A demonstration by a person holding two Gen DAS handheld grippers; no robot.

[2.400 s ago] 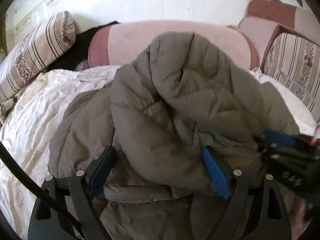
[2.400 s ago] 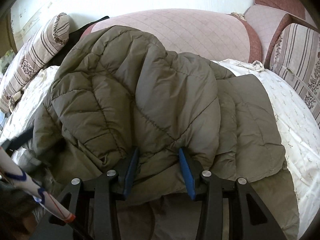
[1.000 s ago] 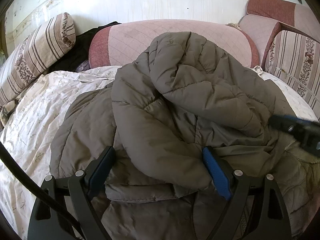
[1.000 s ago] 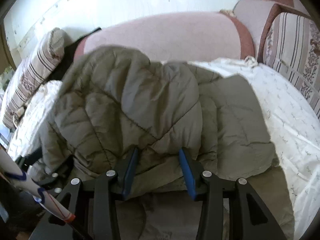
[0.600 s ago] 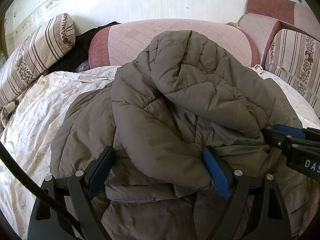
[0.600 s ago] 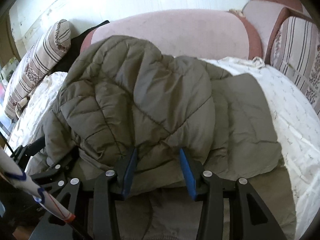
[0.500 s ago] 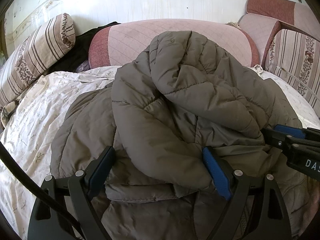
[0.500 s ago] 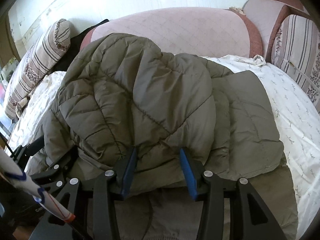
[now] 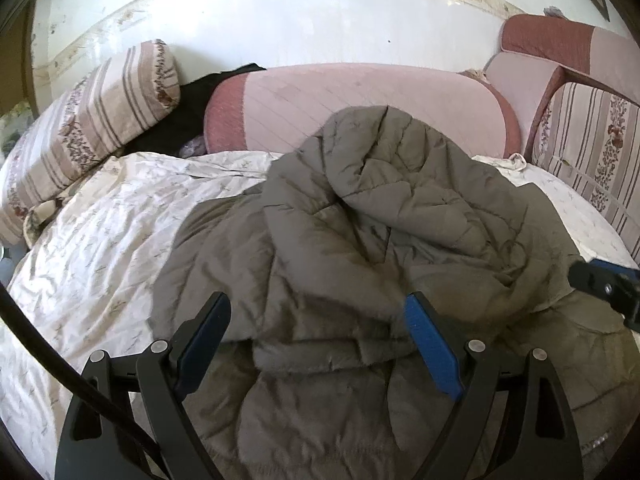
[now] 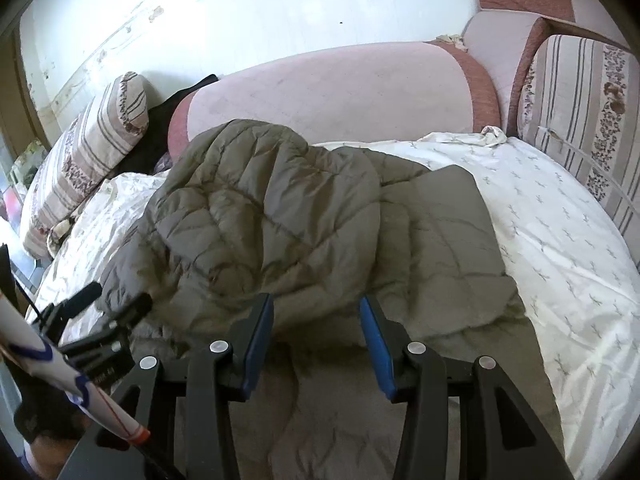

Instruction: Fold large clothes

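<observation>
A large grey-brown quilted jacket (image 9: 372,240) lies in a bunched heap on the white patterned bedsheet (image 9: 100,232). It also fills the middle of the right wrist view (image 10: 280,232). My left gripper (image 9: 316,312) is open, with its blue pads on either side of a fold at the near edge of the heap. My right gripper (image 10: 316,316) is open at the jacket's near edge, and padded fabric bulges between its fingers. The right gripper's tip shows at the right edge of the left wrist view (image 9: 600,280). The left gripper shows at the lower left of the right wrist view (image 10: 104,320).
A pink bolster (image 9: 360,108) lies along the far wall. A striped pillow (image 9: 96,128) is at the back left beside a black cloth (image 9: 188,120). A striped armchair (image 10: 580,92) stands on the right. Bare sheet (image 10: 560,240) lies right of the jacket.
Both grippers have drawn back a little, so the jacket looks smaller and lower. The heap has settled flatter. The right gripper's tip has slid toward the right edge of the left view.
</observation>
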